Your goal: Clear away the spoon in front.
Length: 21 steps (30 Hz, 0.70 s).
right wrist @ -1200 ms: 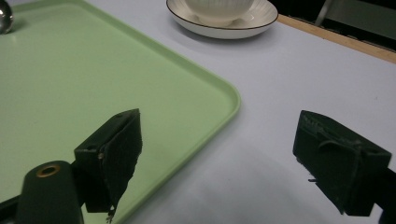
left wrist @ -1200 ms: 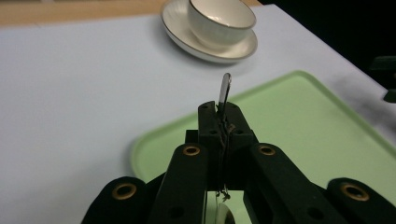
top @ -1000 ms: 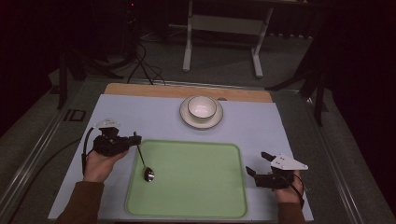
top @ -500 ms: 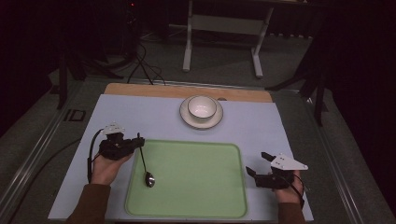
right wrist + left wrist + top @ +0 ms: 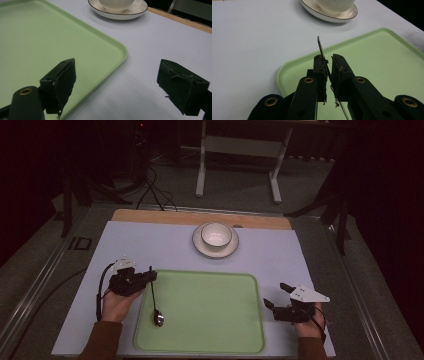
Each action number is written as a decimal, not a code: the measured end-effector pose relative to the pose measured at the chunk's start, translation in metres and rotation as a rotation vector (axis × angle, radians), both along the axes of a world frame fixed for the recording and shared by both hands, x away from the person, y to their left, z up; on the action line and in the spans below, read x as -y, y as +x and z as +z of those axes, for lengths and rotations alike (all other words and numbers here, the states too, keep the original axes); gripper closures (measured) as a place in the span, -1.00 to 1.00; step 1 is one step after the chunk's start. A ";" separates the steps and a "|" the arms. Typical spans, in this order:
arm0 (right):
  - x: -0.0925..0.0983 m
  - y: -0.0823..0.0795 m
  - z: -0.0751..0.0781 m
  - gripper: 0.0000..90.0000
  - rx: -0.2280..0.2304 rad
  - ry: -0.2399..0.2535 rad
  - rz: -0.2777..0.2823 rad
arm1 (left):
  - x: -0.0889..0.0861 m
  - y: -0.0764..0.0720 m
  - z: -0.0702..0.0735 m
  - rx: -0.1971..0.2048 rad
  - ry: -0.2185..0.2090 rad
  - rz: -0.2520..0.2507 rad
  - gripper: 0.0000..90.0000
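While the high view looks down on the desk (image 5: 150,245), the left gripper (image 5: 145,279) sits at the near-left corner of the green tray (image 5: 210,340), its fingers around the upper handle of a spoon (image 5: 155,306); the spoon slopes down from them with its bowl resting on the tray's floor near the left rim. The left gripper's fingers have just been easing apart, with the handle between them. On the far side of the tray, a white cup (image 5: 216,234) stands on a saucer (image 5: 200,247), well apart from both hands. The right gripper (image 5: 278,296) rests on the desk just beside the tray's right edge, with nothing between its fingers. From the left gripper view, the two black fingers (image 5: 319,67) stand close together with the thin handle of the spoon (image 5: 321,47) upright between them and sticking out above their tips; a sliver of a gap shows on one side, so the hold looks loosened, and the tray (image 5: 387,57) lies beneath, the saucer (image 5: 329,16) farther off. From the right gripper view, the fingers (image 5: 62,77) are spread wide and empty, over the tray's (image 5: 50,37) rounded corner and the bare desk (image 5: 155,40), with the saucer (image 5: 117,13) ahead.
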State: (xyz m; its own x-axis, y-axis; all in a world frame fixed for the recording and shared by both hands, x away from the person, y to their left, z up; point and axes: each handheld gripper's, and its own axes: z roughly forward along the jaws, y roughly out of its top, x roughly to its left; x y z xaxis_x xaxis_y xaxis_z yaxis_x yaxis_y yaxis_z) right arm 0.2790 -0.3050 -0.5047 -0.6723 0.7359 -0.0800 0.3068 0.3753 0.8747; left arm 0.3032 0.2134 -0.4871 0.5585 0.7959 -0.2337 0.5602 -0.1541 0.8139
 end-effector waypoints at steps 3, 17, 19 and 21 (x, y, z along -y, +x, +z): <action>0.000 0.000 0.000 -0.66 0.000 -0.001 0.001 | 0.002 -0.003 -0.004 -0.009 0.004 -0.006 0.81; 0.000 0.000 0.000 -0.66 0.001 -0.002 0.000 | 0.005 -0.013 -0.017 -0.031 0.013 -0.044 0.74; 0.000 0.000 0.000 -0.66 0.001 -0.002 0.000 | 0.005 -0.014 -0.019 -0.038 0.014 -0.042 0.73; 0.000 0.000 0.000 -0.66 0.000 -0.003 0.002 | 0.005 -0.015 -0.022 -0.049 0.018 -0.041 0.72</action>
